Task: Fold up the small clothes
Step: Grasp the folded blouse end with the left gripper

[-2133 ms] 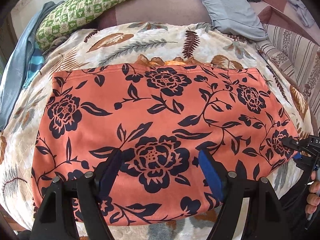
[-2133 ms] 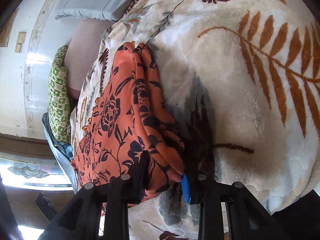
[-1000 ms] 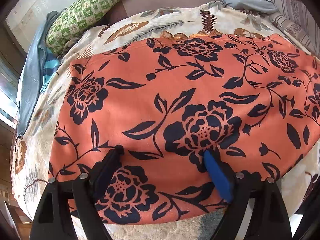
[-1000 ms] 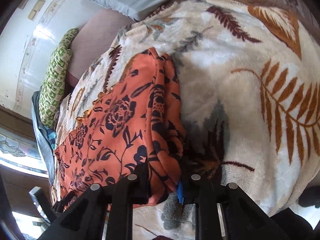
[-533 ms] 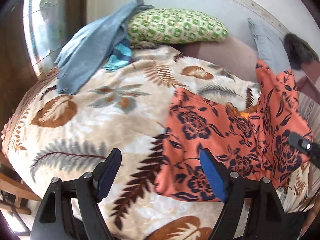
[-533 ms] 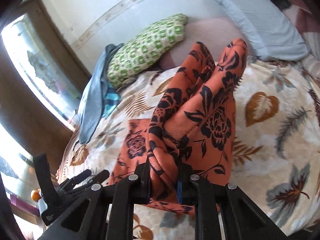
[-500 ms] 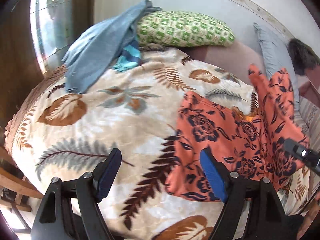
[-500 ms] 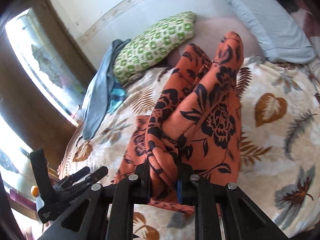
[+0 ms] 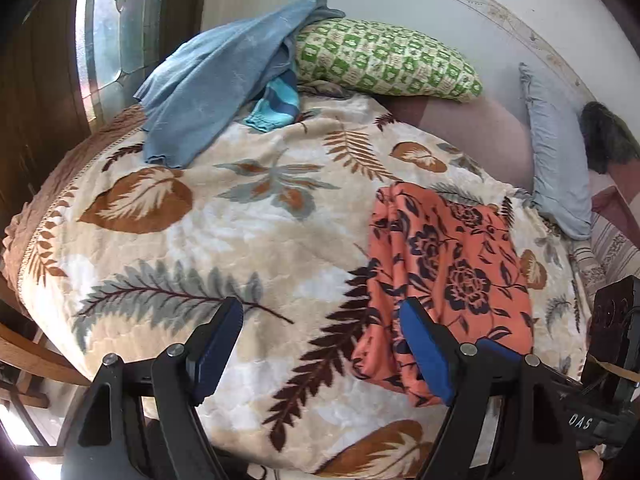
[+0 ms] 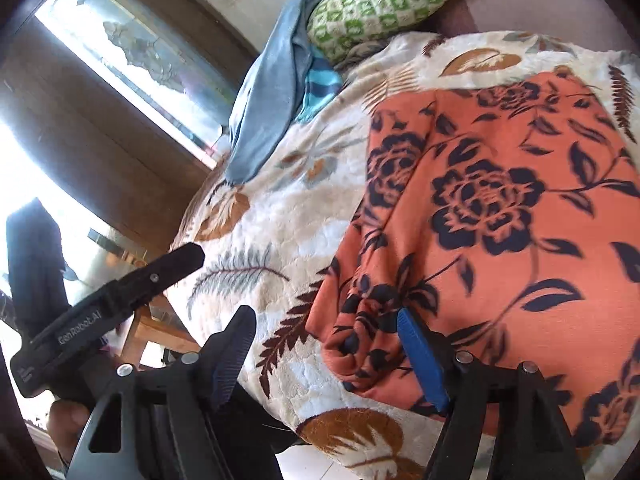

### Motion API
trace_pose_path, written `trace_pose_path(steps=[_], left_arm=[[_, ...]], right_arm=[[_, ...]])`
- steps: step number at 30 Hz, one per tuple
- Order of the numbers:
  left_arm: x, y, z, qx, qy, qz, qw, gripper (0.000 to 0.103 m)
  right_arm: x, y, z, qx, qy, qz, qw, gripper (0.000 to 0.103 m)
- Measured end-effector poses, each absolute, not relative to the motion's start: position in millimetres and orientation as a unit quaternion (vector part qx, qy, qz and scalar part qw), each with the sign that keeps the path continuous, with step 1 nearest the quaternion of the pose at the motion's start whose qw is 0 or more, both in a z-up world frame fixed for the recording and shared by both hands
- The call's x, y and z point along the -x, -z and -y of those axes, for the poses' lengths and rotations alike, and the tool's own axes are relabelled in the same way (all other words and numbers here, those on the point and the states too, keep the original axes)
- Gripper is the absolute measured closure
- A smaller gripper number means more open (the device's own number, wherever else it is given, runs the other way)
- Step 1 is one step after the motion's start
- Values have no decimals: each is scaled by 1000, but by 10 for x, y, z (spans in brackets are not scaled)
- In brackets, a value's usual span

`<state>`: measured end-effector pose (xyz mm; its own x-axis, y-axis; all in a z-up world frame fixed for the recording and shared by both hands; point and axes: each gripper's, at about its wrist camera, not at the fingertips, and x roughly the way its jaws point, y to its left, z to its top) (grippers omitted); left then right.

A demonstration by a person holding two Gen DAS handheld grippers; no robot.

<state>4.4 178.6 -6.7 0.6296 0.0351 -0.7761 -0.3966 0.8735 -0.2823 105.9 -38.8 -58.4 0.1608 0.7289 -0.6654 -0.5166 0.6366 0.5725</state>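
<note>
I find both grippers, left (image 9: 320,344) and right (image 10: 326,344), with fingers wide apart, holding nothing. The garment (image 9: 448,276) lies folded at 3 o'clock on the bed (image 9: 240,240). Risk: its bunched left edge may spring open.

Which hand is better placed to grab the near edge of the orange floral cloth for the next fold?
Probably the right. The right tool stands open with the orange floral cloth's near folded edge between its fingers. The left tool, also open, hangs mostly over the leaf-print blanket beside the cloth.
</note>
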Motion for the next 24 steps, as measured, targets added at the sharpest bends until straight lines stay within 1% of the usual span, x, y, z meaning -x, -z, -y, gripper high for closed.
trace_pose_path(steps=[2,6,13,14,16,17,18,19,20,22,24], left_arm=[[-97,121,-1694,246,-87,-418,870,22],[-199,395,-1509,326,-15,-450,832,22],[-272,760,-1208,354,2,-501,790,22],[-287,781,-1179,352,-2,-505,788,23],[-330,801,-1146,346,-10,-509,788,28],[-360,808,-1129,339,-19,-514,788,36],[-393,820,-1116,329,-30,-519,788,51],[-431,831,-1096,313,-41,-530,787,57],[-459,844,-1074,301,-51,-539,785,61],[-485,811,-971,268,-64,-547,791,61],[-494,736,-799,211,-75,-542,810,61]], right_arm=[[-1115,529,673,-143,-398,-487,764,27],[-1233,543,1083,-166,-369,-481,778,27],[-1352,560,1410,-204,-374,-473,771,27],[-1355,569,1435,-207,-377,-472,769,27],[-1378,639,1423,-215,-380,-474,765,27],[-1382,663,1430,-219,-381,-475,763,27],[-1374,680,1440,-221,-383,-475,761,27],[-1369,691,1462,-223,-385,-476,759,27],[-1371,702,1468,-226,-387,-476,757,27],[-1368,711,1488,-231,-393,-474,753,27],[-1365,731,1498,-233,-397,-473,751,27]])
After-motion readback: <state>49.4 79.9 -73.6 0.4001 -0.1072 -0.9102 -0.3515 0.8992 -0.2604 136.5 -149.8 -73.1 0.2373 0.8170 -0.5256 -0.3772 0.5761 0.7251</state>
